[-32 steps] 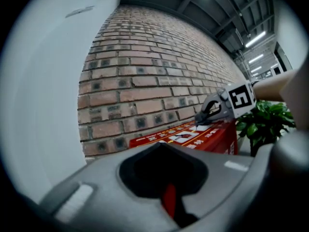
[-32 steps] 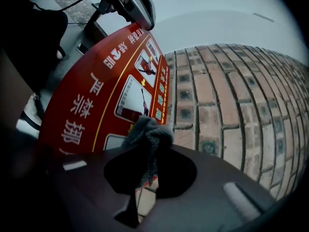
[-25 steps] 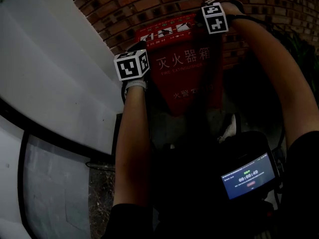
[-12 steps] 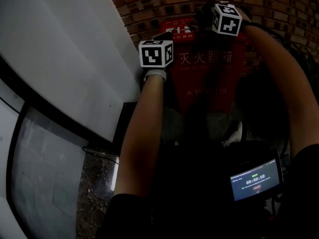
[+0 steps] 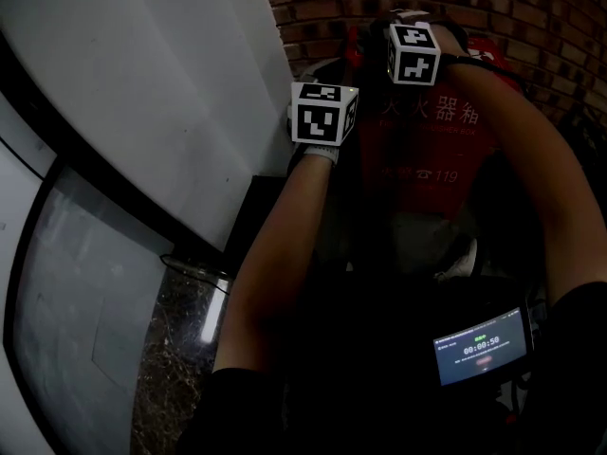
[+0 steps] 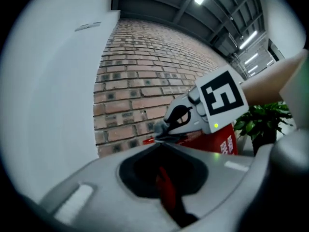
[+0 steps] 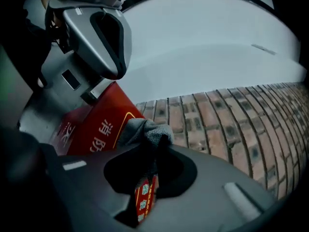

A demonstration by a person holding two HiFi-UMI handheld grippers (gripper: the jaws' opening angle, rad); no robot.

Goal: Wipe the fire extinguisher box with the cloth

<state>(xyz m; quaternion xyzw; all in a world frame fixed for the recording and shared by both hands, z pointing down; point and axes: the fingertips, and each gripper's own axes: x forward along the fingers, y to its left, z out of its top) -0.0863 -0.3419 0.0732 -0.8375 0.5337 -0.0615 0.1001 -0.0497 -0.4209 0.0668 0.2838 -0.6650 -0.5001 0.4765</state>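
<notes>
The red fire extinguisher box (image 5: 432, 159) stands against a brick wall (image 5: 531, 8), white characters on its front. My right gripper (image 5: 413, 53) is at the box's top, left of its middle, shut on a grey cloth (image 7: 144, 131) that bunches out of the jaws against the box's top edge (image 7: 91, 129). From the left gripper view the right gripper (image 6: 166, 129) and the cloth (image 6: 158, 127) show over the box (image 6: 223, 146). My left gripper (image 5: 322, 112) is beside the box's left edge; its jaws (image 6: 161, 149) look shut with nothing in them.
A white curved wall (image 5: 161, 93) rises close on the left. A green plant (image 6: 263, 122) stands to the right of the box. A device with a lit screen (image 5: 482, 344) hangs at the person's chest, a shoe (image 5: 460, 259) below the box. Dark speckled floor (image 5: 180, 330) lies lower left.
The right gripper with the cloth has slid leftward along the box's top, from its right end towards the left. The two grippers are now closer together. The head view has swung left.
</notes>
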